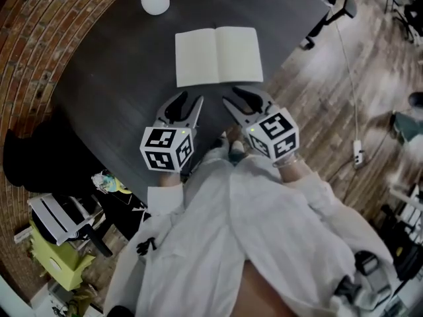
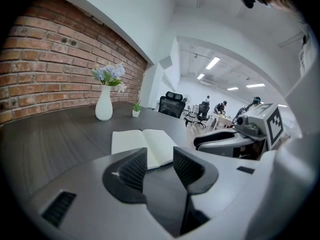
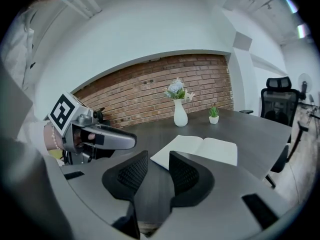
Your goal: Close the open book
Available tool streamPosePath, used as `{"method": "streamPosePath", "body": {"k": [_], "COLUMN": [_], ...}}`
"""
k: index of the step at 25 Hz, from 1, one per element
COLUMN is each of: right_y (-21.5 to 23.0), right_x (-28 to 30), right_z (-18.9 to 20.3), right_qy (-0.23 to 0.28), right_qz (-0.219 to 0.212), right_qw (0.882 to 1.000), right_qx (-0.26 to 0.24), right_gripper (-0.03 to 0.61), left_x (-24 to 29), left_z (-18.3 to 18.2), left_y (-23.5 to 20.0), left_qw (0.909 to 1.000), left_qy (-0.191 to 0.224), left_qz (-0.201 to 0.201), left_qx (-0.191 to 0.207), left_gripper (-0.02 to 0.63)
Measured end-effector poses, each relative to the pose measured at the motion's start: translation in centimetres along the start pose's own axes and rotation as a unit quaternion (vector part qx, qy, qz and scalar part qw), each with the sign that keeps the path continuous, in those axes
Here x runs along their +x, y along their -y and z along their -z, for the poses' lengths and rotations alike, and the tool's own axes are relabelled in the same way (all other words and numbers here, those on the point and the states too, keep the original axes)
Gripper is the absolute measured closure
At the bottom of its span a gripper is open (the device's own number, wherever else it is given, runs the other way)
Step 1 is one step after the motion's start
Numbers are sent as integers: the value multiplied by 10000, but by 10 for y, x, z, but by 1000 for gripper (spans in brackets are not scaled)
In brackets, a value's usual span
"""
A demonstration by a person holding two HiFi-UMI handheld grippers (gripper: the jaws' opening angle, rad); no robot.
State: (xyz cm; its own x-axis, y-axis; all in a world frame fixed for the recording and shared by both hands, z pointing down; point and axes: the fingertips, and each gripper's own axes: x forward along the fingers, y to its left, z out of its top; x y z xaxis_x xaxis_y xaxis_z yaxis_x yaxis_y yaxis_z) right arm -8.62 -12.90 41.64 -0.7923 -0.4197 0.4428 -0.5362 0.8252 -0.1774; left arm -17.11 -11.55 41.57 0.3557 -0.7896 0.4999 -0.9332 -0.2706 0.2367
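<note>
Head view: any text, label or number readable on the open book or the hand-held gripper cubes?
None readable.
Open blank-paged cream book: both pages bare, no print.
White cube on the left hand-held gripper: black square marker patterns, no letters.
White cube on the right hand-held gripper: the same.

The left claw (image 1: 189, 102) and right claw (image 1: 232, 96) hover side by side, jaws parted, gripping nothing.
</note>
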Motion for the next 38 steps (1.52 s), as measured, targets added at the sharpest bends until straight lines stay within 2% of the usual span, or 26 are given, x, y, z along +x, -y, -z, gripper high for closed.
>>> {"method": "streamPosePath", "body": {"k": [7,12,19,22,29,38], "right_y": [5,5,-2,-2,1,3], "right_x": [27,48,87,102,130,162], "right_z": [4,5,9,11,28,51], "right_qy": [-392,-544,-809,-912,-1424,-2008], "right_qz": [25,-165,-187,-108,-109,-238], "right_qw": [9987,9976,9945,9914,9766,9415], "right_qx": [-324,-384,-647,-929,-1606,-2697], "right_gripper": [466,466,466,466,466,466], "left_x": [10,16,27,32,39,47], "left_z": [2,10,28,33,50,65], "left_y": [-30,-52,-82,-93,-112,-122], "left_qw": [9999,9998,9992,9987,9966,9947], "left_qy": [-119,-177,-294,-345,-469,-496], "left_qz": [-40,-83,3,-24,-74,-8], "left_qx": [48,-60,-270,-385,-679,-902], "left_gripper": [465,465,465,465,465,465]}}
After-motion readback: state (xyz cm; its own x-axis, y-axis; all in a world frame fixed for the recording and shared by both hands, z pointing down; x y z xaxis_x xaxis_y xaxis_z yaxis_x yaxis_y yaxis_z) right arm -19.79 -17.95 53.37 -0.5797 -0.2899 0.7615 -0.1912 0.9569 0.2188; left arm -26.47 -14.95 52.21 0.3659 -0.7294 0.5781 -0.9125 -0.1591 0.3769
